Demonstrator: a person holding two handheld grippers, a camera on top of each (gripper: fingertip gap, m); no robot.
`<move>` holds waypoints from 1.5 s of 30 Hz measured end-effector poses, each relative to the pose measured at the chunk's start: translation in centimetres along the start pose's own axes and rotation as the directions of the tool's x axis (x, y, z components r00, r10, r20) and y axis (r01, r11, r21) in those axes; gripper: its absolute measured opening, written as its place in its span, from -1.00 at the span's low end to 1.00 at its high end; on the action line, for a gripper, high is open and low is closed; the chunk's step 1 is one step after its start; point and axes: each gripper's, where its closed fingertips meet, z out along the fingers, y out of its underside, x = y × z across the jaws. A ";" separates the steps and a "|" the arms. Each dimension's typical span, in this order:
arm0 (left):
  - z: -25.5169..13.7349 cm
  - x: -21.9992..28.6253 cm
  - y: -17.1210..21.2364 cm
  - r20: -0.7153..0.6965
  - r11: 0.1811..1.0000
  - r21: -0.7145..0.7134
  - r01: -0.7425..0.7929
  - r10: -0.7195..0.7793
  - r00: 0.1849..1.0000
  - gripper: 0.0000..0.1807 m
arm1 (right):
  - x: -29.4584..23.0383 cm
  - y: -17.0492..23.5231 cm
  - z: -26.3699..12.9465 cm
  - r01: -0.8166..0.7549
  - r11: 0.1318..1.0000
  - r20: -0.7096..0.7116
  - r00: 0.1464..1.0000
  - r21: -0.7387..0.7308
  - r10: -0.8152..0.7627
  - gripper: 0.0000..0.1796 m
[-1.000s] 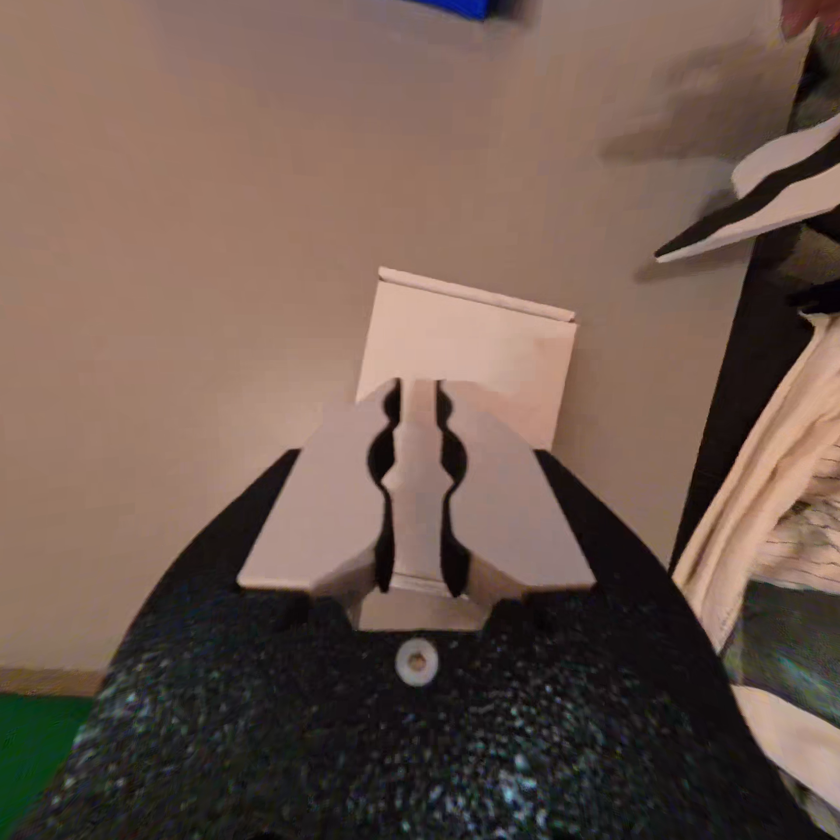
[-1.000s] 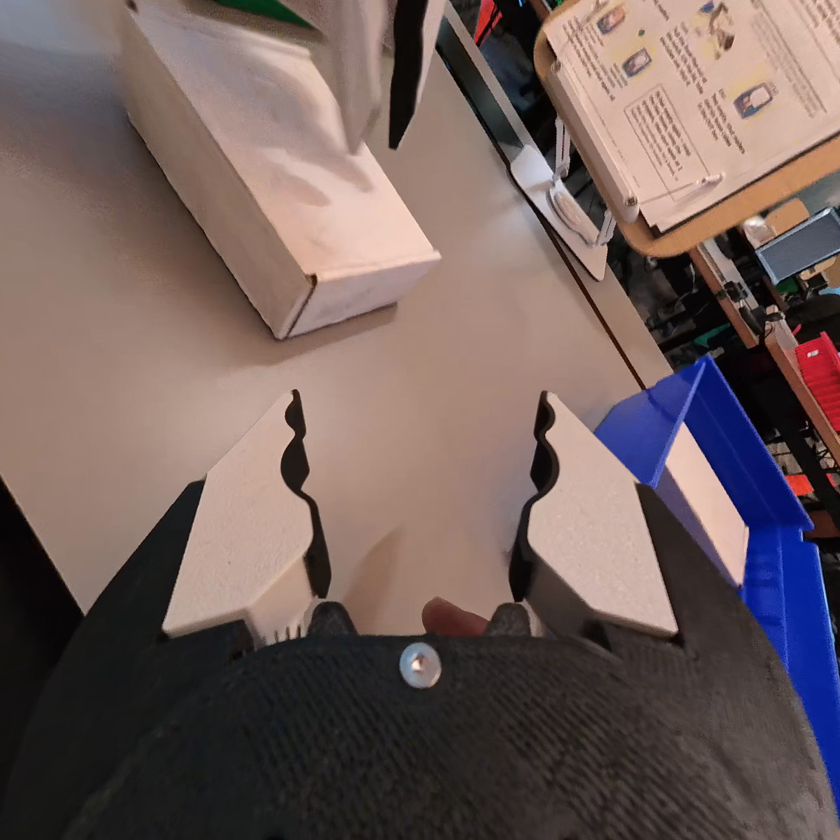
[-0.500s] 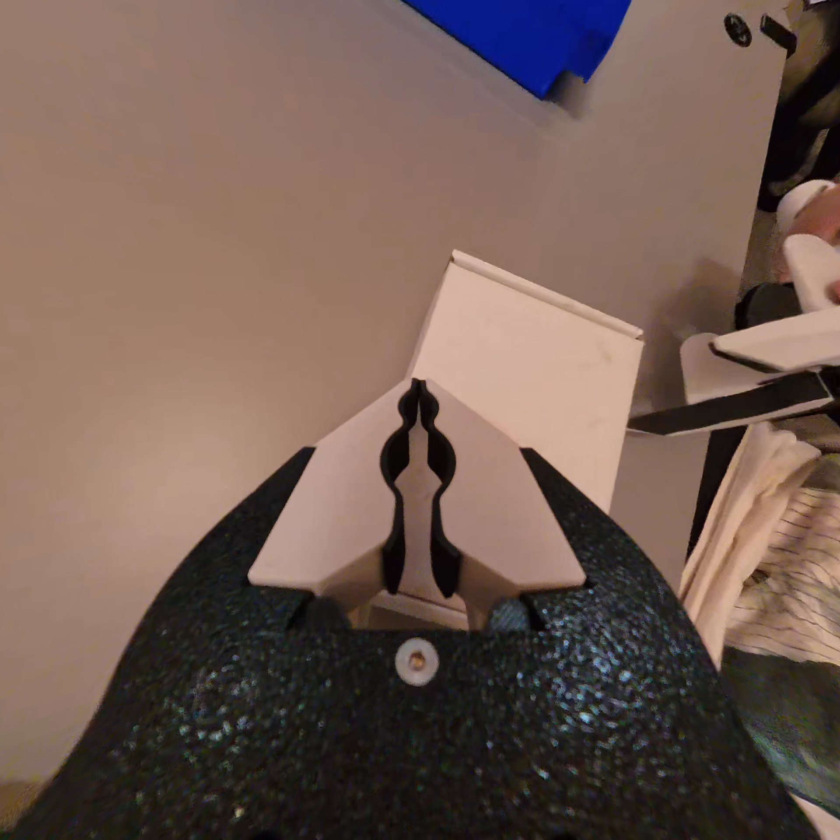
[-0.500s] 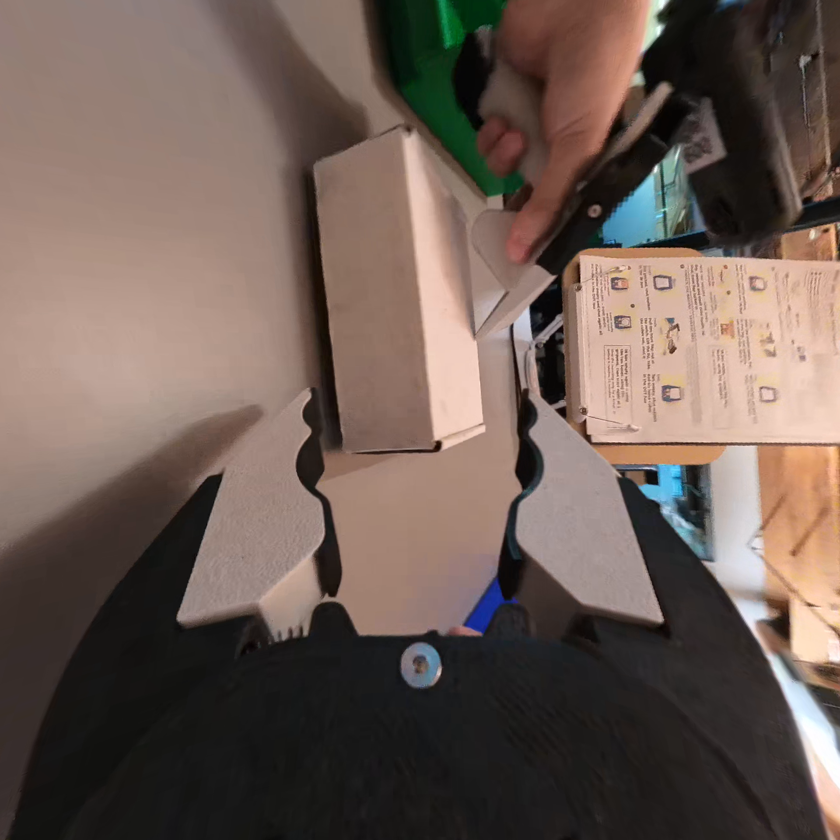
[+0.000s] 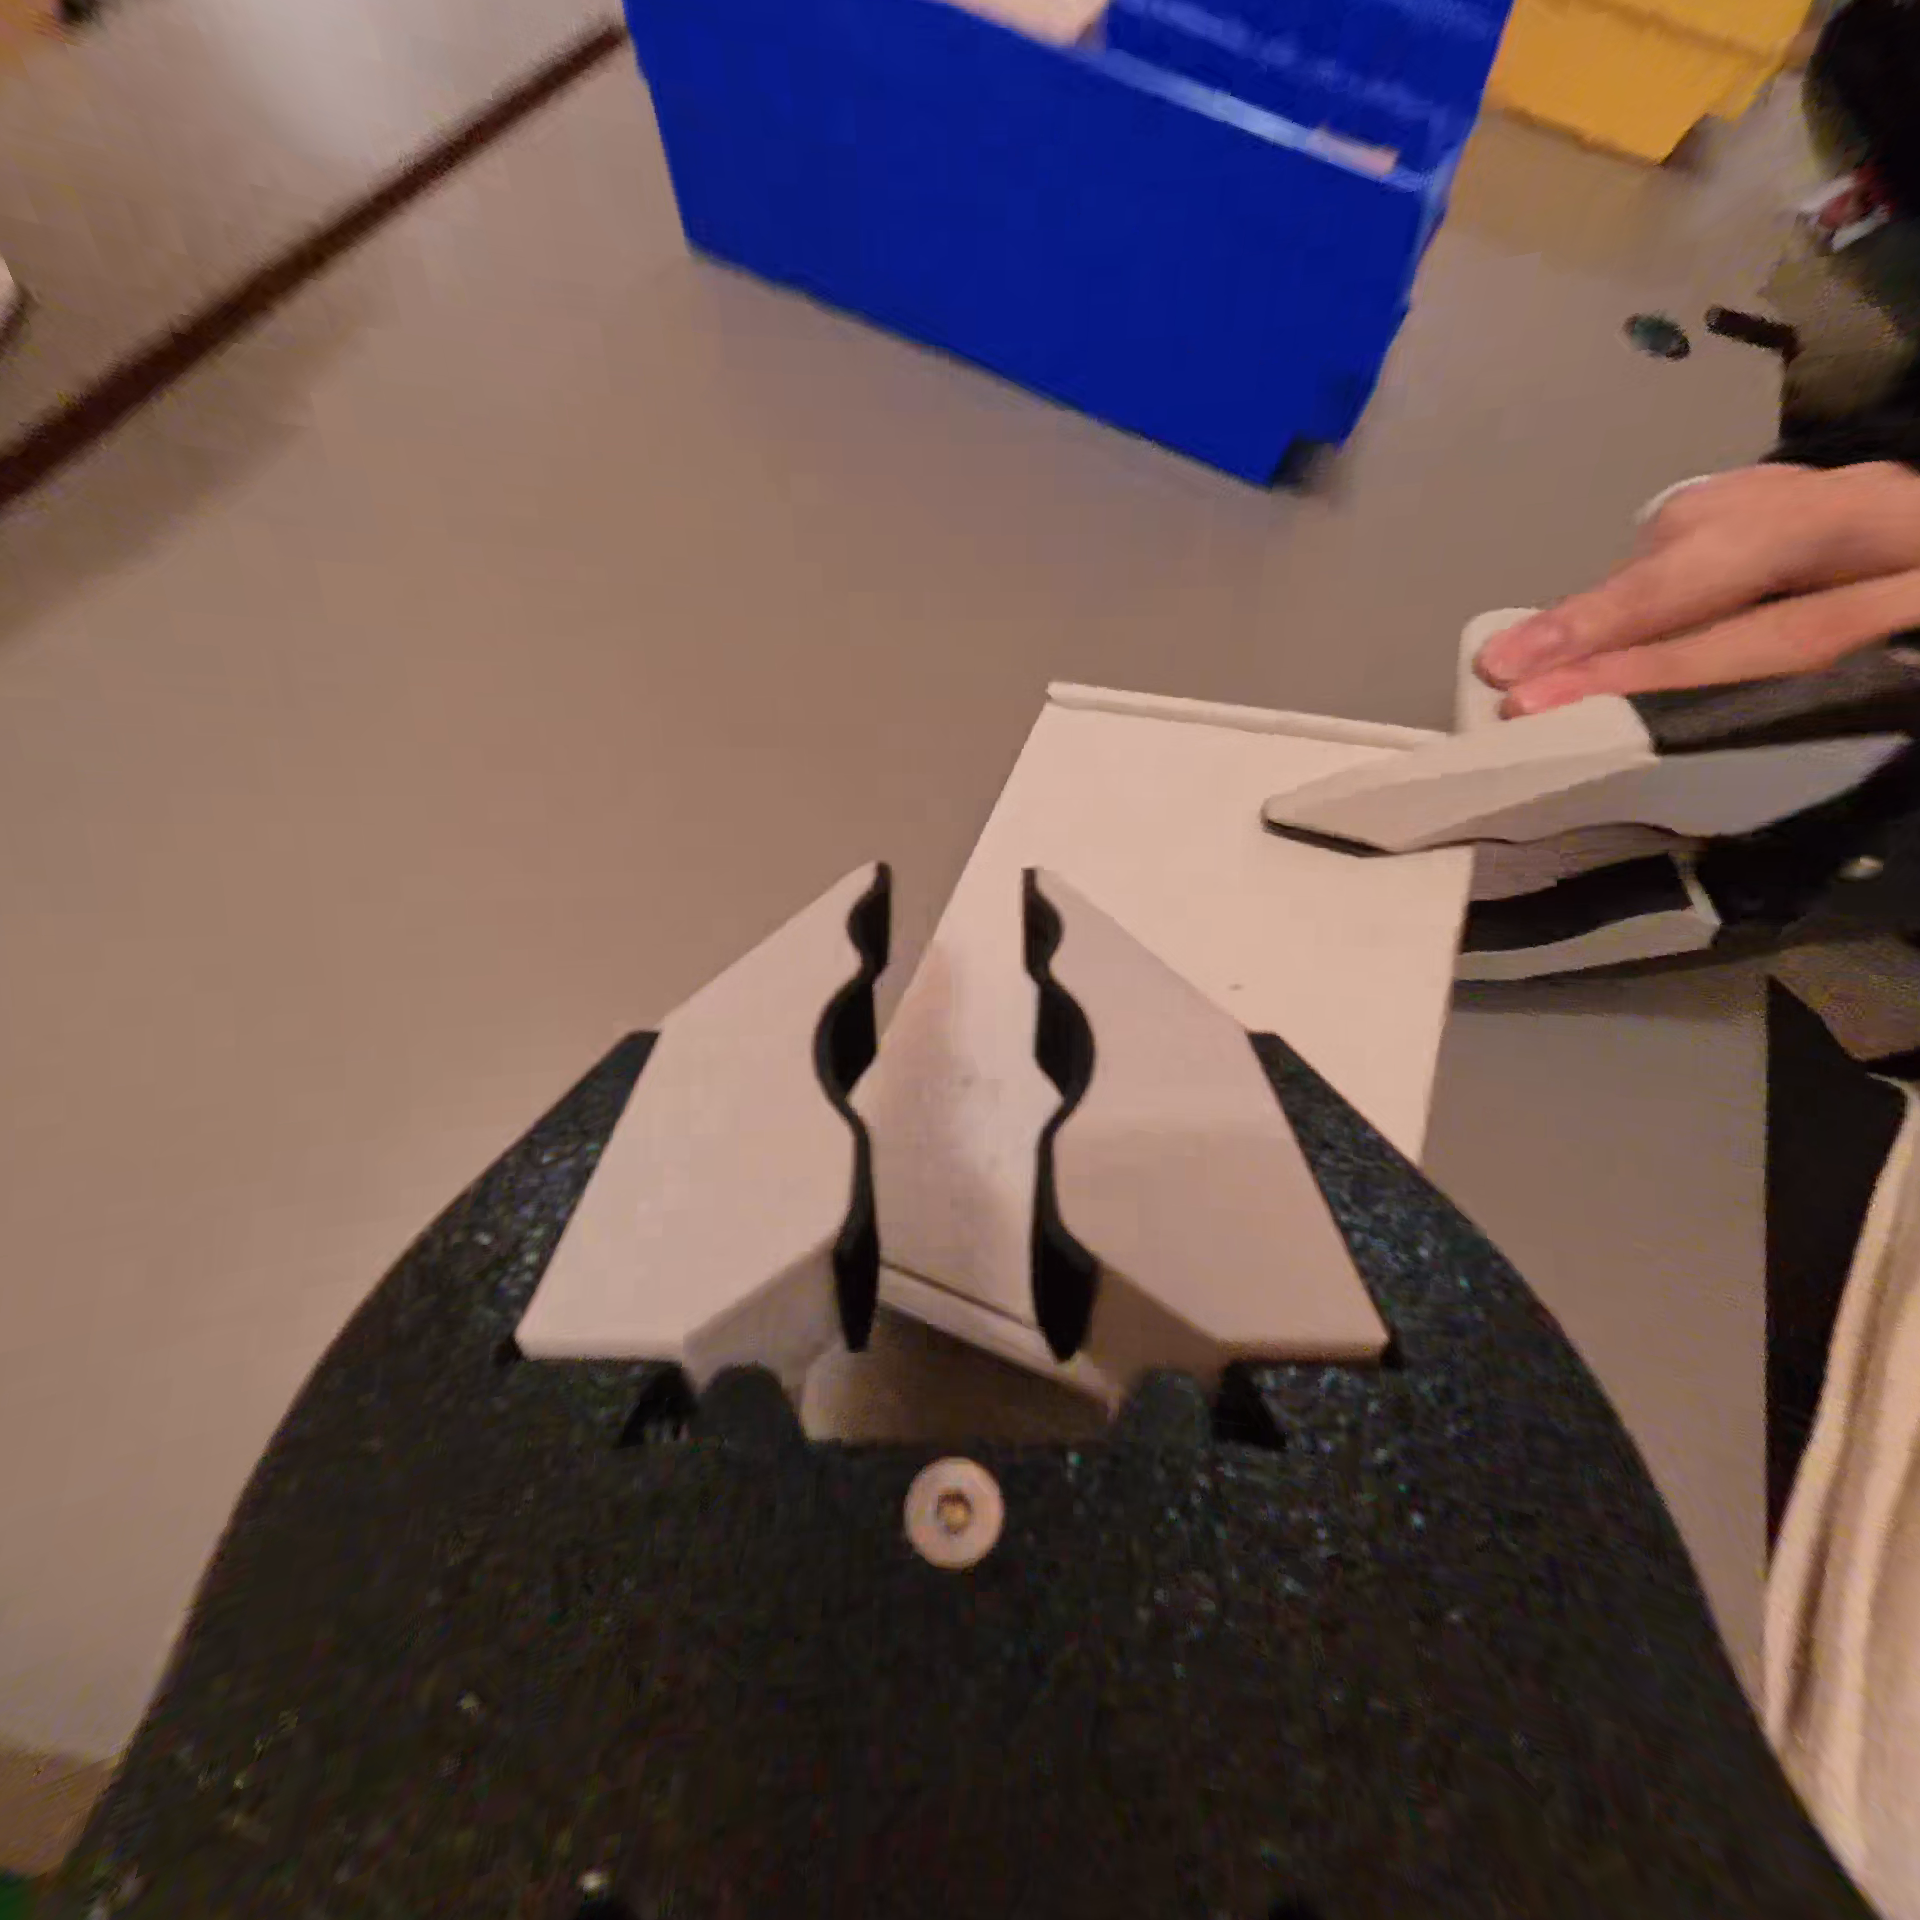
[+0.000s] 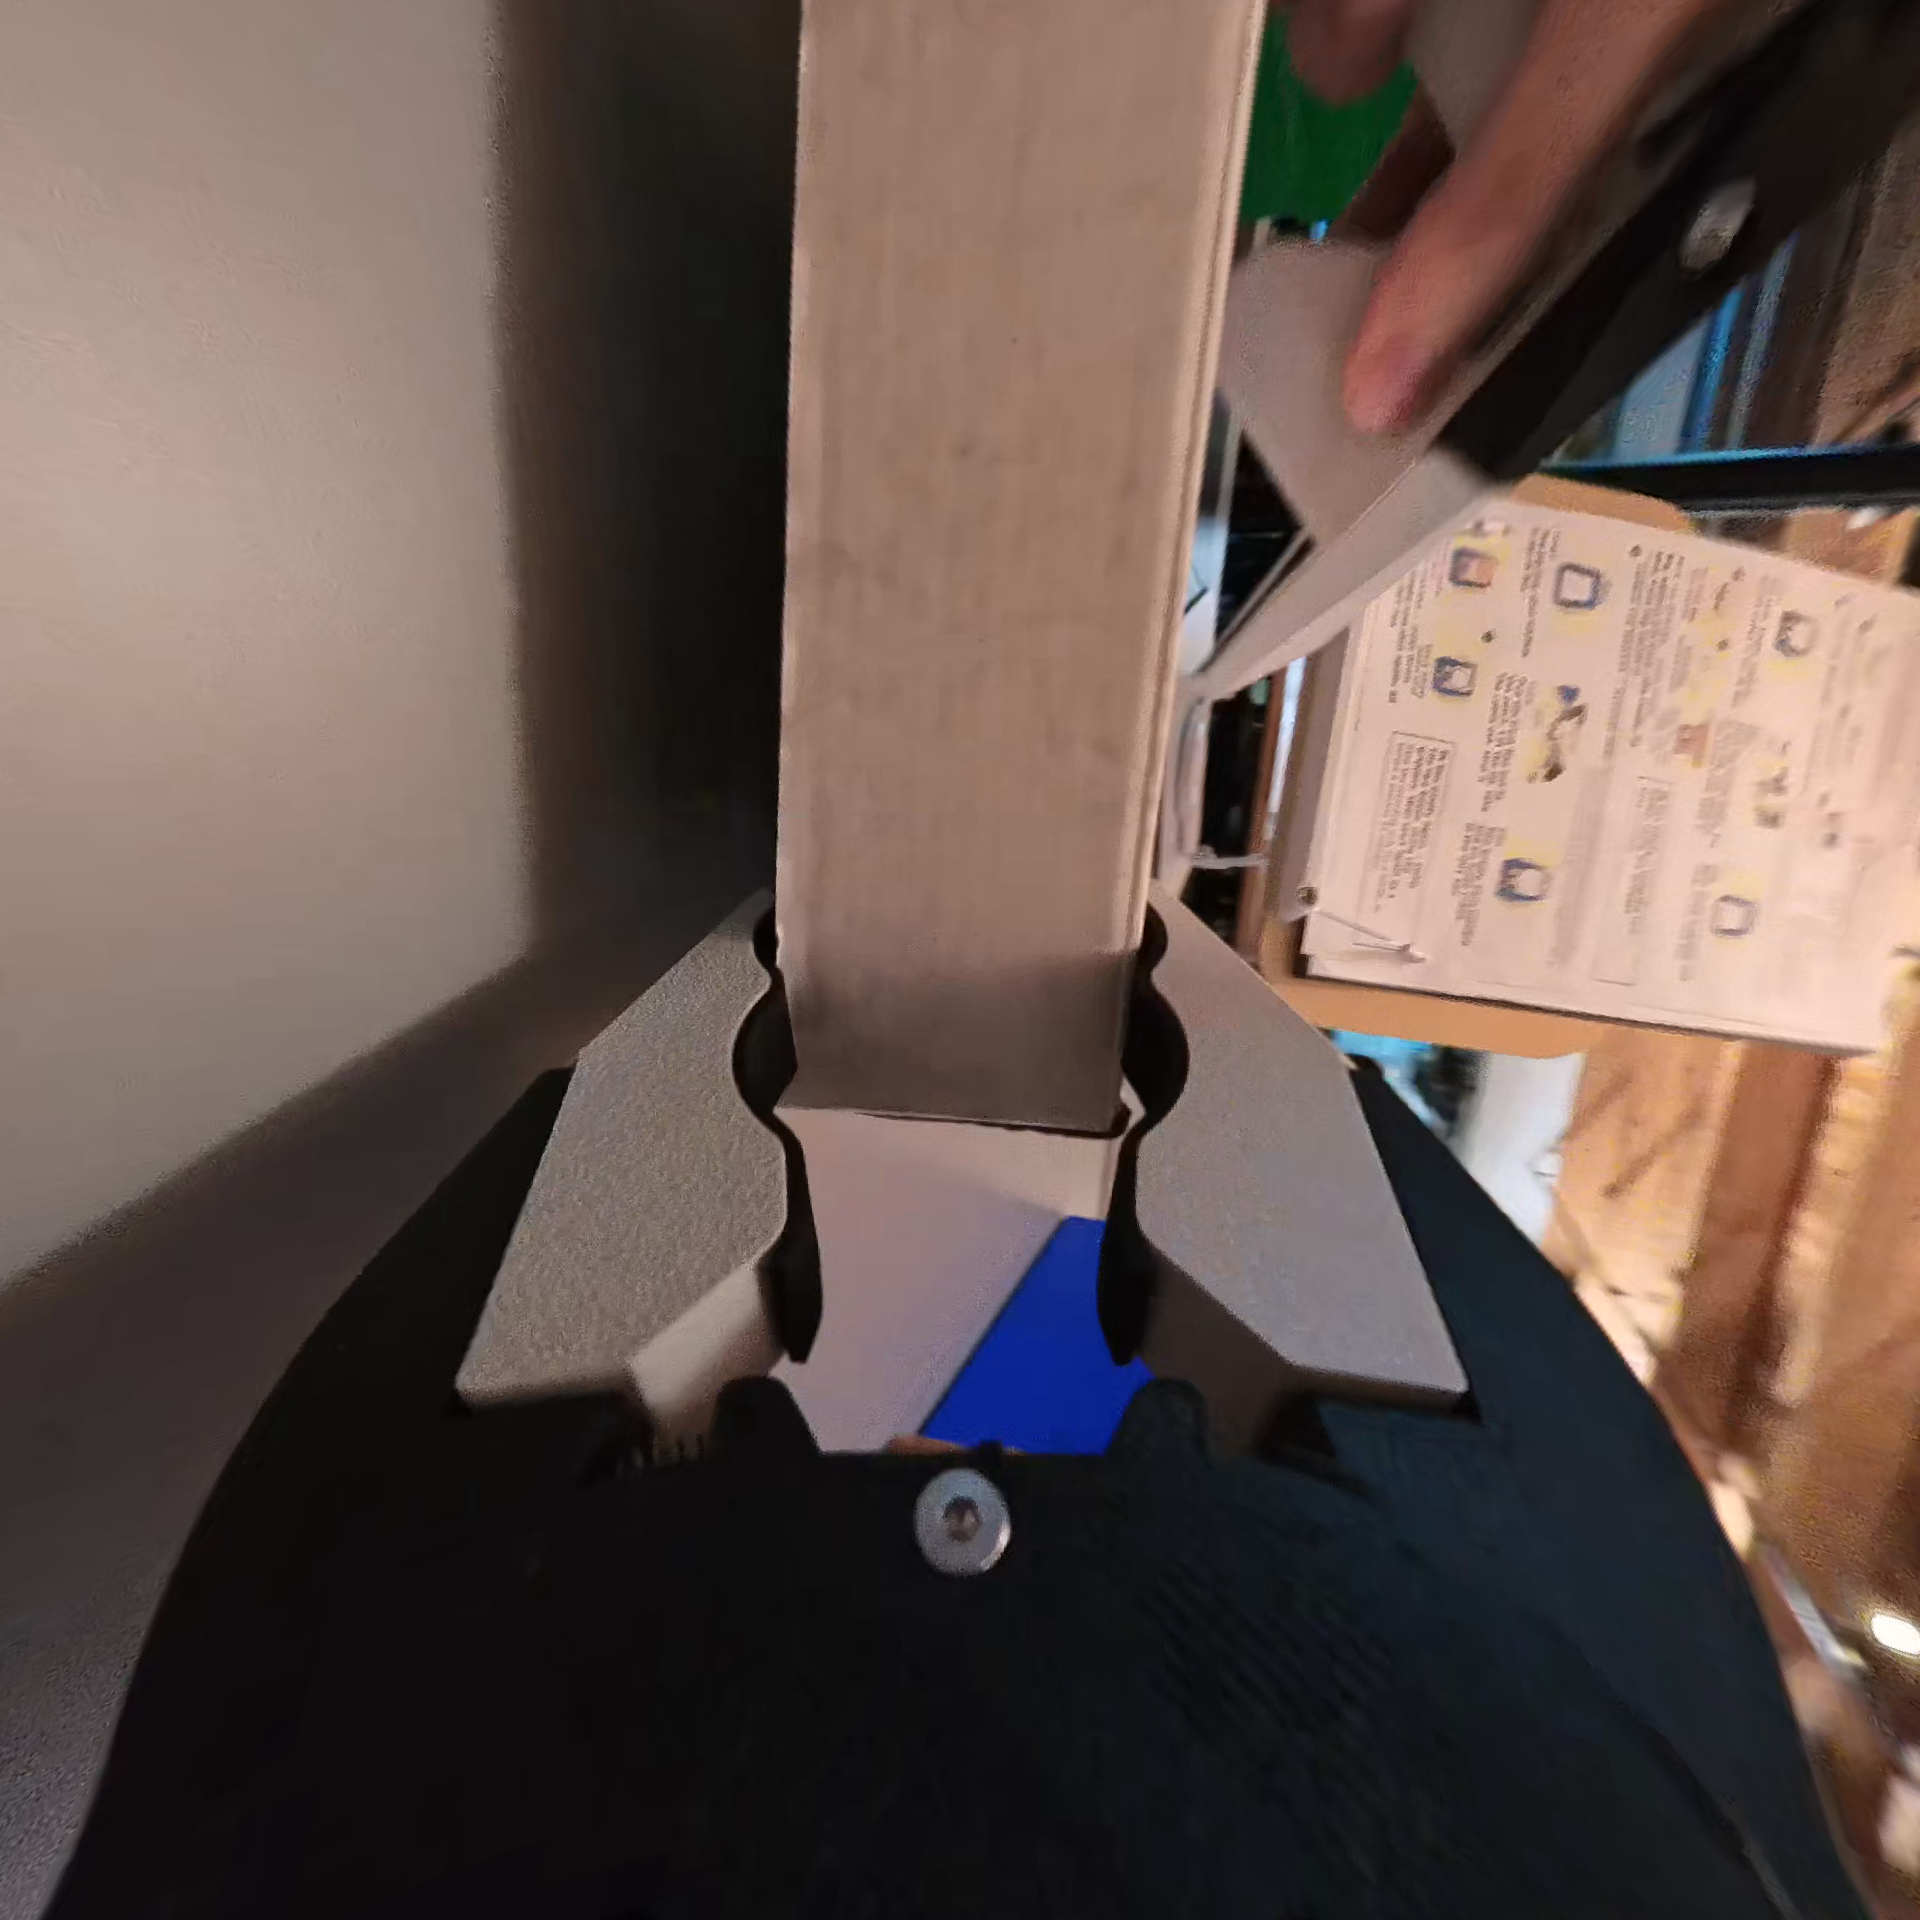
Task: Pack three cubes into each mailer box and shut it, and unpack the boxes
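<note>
The right gripper (image 6: 961, 1049) clamps the near end of the closed white mailer box (image 6: 987, 582) at frame centre, while the left gripper (image 5: 956, 997), narrowly parted, hovers over the box, with a blue bin (image 5: 1039, 208) at upper centre.

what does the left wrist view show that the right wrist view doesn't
Only the left wrist view shows the blue bin's whole front wall, a yellow bin behind it, and the left gripper, open just above the box's near corner. Only the right wrist view shows the printed sheet on a clipboard and a green patch. Both show the white mailer box, the grey table and the right gripper, its fingers against the box's sides.
</note>
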 end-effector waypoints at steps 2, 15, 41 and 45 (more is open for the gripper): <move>-2.1 1.9 -1.8 0.001 0.979 0.159 -0.130 0.132 0.991 -0.56 | 0.0 0.9 -1.0 -0.082 0.996 0.044 0.996 0.034 0.080 -0.30; -1.1 5.9 5.2 0.324 0.616 0.155 -0.772 0.707 0.629 0.20 | 0.2 5.2 -4.8 -0.232 0.954 0.305 0.938 0.191 0.166 -0.30; 5.4 5.1 1.4 0.369 0.510 0.140 -0.849 0.769 0.522 -0.17 | 3.0 1.7 -7.4 0.112 0.992 -0.282 0.955 0.055 -0.092 -0.15; 5.5 5.0 1.4 0.369 0.520 0.132 -0.844 0.764 0.529 -0.17 | 3.1 1.0 -7.7 0.187 0.982 -0.331 0.929 0.031 -0.166 -0.23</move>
